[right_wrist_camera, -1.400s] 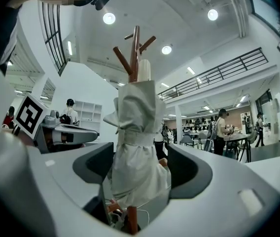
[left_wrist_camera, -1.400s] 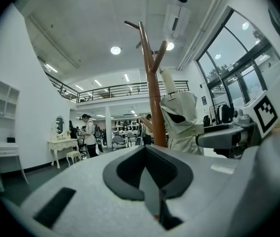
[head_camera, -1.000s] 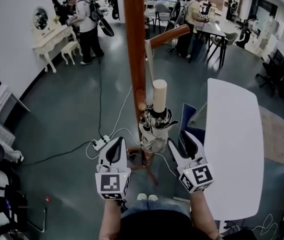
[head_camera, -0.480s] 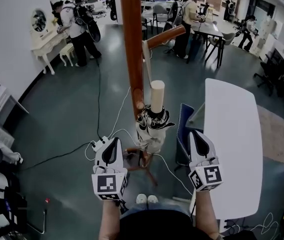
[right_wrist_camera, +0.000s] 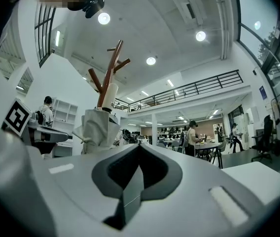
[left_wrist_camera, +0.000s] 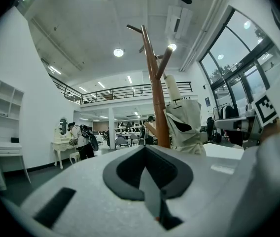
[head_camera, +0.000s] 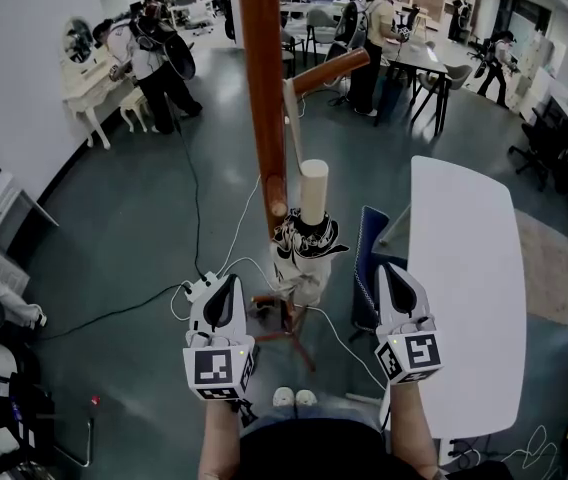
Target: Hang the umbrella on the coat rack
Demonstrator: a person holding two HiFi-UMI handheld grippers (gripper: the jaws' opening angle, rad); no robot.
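Note:
The folded beige umbrella [head_camera: 302,261] hangs by its strap on the brown wooden coat rack [head_camera: 264,98], its cream handle [head_camera: 313,190] pointing up. My left gripper [head_camera: 228,284] is shut and empty, just left of the umbrella and apart from it. Right of the umbrella, my right gripper [head_camera: 387,272] is also shut with nothing in it. In the left gripper view the umbrella [left_wrist_camera: 184,127] and rack [left_wrist_camera: 156,98] stand beyond the closed jaws [left_wrist_camera: 145,149]. The right gripper view has the umbrella [right_wrist_camera: 98,127] at the left, past that gripper [right_wrist_camera: 139,149].
A white table [head_camera: 464,268] stands at my right, with a blue chair [head_camera: 369,258] beside it. Cables and a power strip [head_camera: 201,286] lie on the floor near the rack's base. People stand by a white dresser [head_camera: 94,73] and at desks far back.
My right gripper let go of the umbrella, drew back to the right and closed. The umbrella stays hanging on the rack. The left gripper has kept still.

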